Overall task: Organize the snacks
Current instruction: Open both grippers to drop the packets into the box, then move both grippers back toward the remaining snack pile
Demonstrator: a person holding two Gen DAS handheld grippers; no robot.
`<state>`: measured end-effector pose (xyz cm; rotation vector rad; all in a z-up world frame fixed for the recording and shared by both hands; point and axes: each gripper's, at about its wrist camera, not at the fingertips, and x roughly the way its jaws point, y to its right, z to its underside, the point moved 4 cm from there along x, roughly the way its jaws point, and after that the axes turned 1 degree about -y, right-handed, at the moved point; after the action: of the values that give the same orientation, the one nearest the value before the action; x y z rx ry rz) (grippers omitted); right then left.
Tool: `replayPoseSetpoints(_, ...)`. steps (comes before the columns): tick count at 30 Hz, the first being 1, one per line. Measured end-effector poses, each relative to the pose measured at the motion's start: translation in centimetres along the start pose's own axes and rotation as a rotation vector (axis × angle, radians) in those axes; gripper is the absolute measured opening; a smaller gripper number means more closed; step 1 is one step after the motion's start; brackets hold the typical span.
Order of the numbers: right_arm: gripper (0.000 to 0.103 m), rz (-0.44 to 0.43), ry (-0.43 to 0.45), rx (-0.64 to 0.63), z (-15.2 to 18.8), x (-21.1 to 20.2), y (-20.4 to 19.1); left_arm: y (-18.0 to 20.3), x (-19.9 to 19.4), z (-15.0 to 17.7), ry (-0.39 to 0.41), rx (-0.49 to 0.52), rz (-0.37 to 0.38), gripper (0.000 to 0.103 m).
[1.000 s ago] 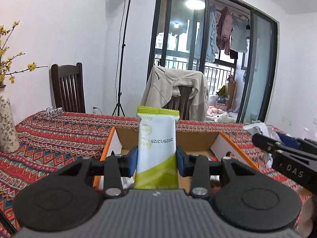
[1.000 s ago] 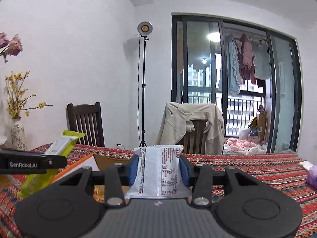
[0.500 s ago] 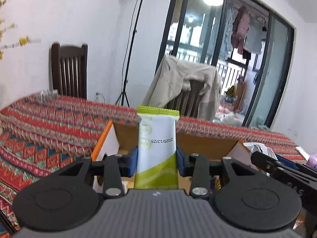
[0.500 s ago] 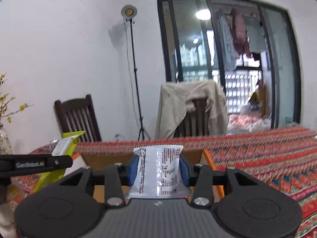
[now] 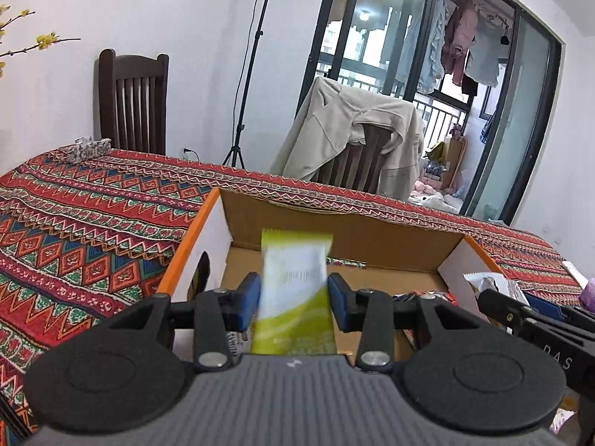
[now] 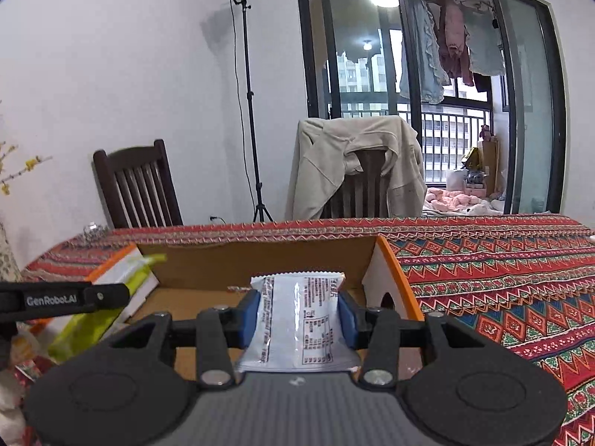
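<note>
Between left gripper's (image 5: pixel 293 297) pads (image 5: pixel 250 299), green packet (image 5: pixel 297 319)

matt brown cardboard box (image 5: pixel 346 230), woven cloth tablecloth (image 5: pixel 93 223), glossy plastic packet (image 6: pixel 297 319), dark wooden chair (image 5: pixel 132 100).

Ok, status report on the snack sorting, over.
Left tongs loose, green packet slipping between them. Right tongs opening, silver packet between them. Both over cardboard box; nothing blocking.
</note>
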<state>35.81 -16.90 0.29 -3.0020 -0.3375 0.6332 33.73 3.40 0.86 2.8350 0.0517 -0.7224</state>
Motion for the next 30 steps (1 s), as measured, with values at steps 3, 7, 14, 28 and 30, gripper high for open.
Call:
replayPoseSetpoints(3, 0.054, -0.001, -0.002, -0.001, 0.2, -0.3, 0.0, -0.1, -0.4, -0.1, 0.014, -0.021, 0.027, 0.073)
replayPoseSetpoints(7, 0.095, 0.002, 0.018, 0.012, 0.3, -1.1, 0.2, -0.3, -1.5, -0.2, 0.066, -0.049, 0.046, 0.103)
replayPoseSetpoints(14, 0.103, 0.012, 0.028, 0.068, 0.2, -1.6, 1.5, -0.4, -1.5, -0.3, 0.069, -0.061, 0.017, 0.103)
replayPoseSetpoints(28, 0.103, 0.041, 0.035, 0.060, -0.6, -2.4, 1.5, 0.3, -3.0, -1.0, 0.098, -0.053, -0.030, 0.103)
replayPoseSetpoints(30, 0.103, 0.043, 0.026, 0.067, -1.0, -2.8, 1.6, 0.4, -3.6, -1.3, 0.104, -0.059, -0.029, 0.103)
